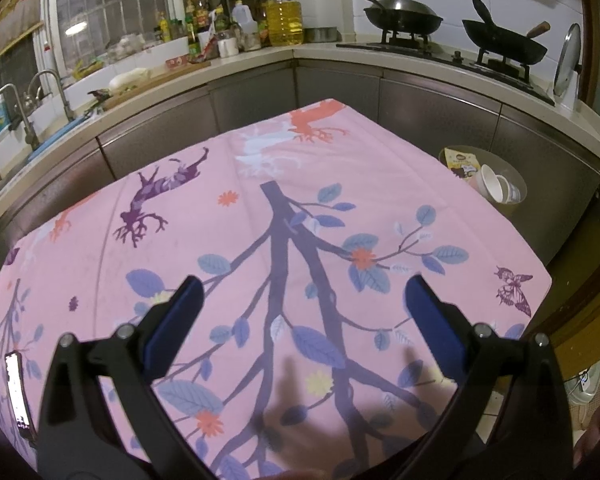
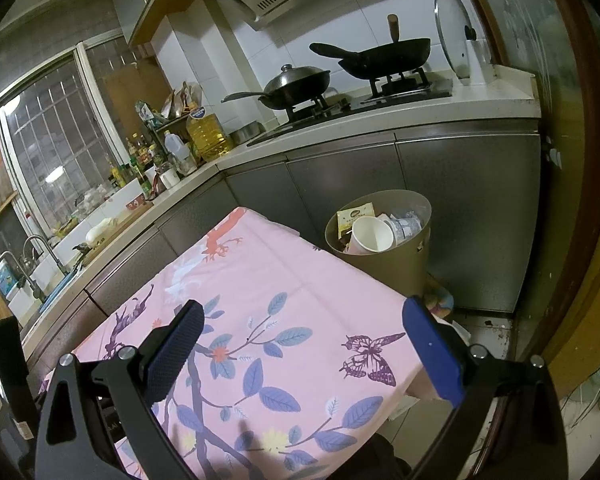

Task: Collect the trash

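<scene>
A tan trash bin (image 2: 384,268) stands on the floor past the table's far right corner; it also shows in the left wrist view (image 1: 512,210). It holds a white paper cup (image 2: 370,235), a crushed plastic bottle (image 2: 406,226) and a yellow snack wrapper (image 2: 354,216). My left gripper (image 1: 302,300) is open and empty above the pink flowered tablecloth (image 1: 260,240). My right gripper (image 2: 302,322) is open and empty above the cloth's right part (image 2: 280,280), short of the bin.
A phone (image 1: 18,392) lies at the table's left edge. Grey cabinets (image 2: 340,184) and an L-shaped counter with woks (image 2: 296,84), oil bottles (image 1: 284,20) and a sink (image 1: 16,120) surround the table. Tiled floor (image 2: 480,328) lies right of the bin.
</scene>
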